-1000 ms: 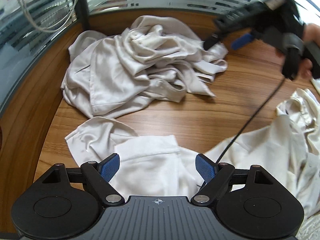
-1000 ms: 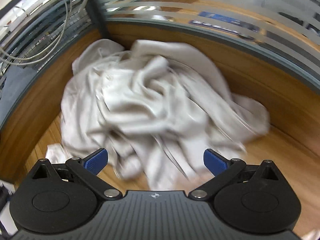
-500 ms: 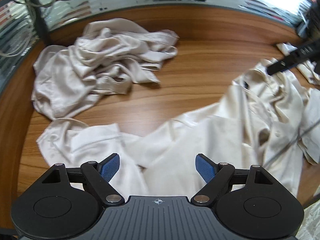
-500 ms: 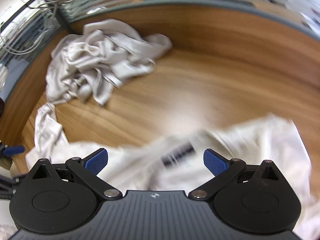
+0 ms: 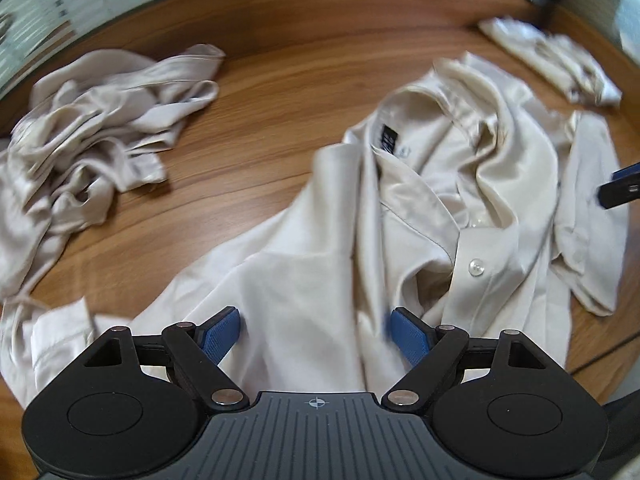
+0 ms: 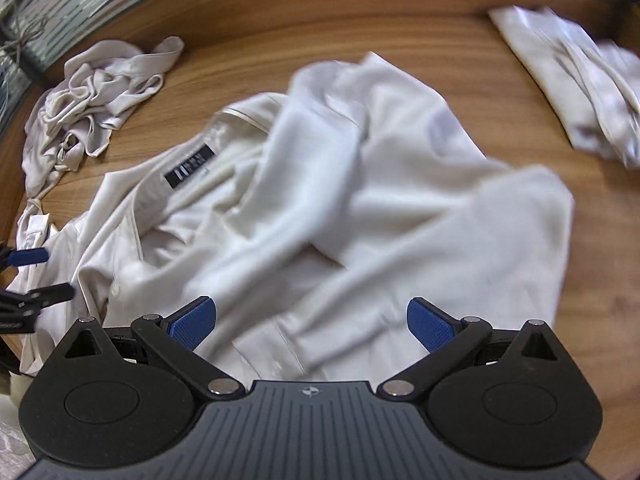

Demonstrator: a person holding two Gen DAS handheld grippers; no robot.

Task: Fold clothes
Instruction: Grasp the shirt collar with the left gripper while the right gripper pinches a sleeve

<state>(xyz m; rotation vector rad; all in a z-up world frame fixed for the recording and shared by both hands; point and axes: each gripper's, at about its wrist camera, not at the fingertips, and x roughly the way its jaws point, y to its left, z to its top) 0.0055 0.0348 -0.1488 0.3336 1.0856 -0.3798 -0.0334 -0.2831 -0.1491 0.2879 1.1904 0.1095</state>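
Garment: cream satin button-up shirt (image 5: 420,216), lying crumpled and part-spread in the middle of the brown wood-grain counter (image 5: 280,40); black neck label (image 6: 189,171) facing up, collar open, one pearly button (image 5: 475,268) showing on the placket.
Left tool (image 5: 316,334): blue pads spread wide, holding nothing; it hovers over the shirt's lower body panel.
Right tool (image 6: 312,322): also spread wide and empty, above a bunched sleeve and side panel; fabric there is motion-blurred.
Other cloth: rumpled heap of similar cream garments (image 5: 88,128) at far left, well apart from the shirt; a smaller cream bundle (image 6: 576,92) at far right, apparently folded, though blur leaves this unsure.
Handling (judgement): thin, glossy, very limp cloth; light, likely slippery between pads; will sag and slide, will not hold a crease by itself.
Where to hold (judgement): seams and doubled edges — shoulder seams either side of the collar, or hem corners — one tool each, so the panel can be pulled flat before folding.
Stage (judgement): early; shirt not yet flattened, no fold made.
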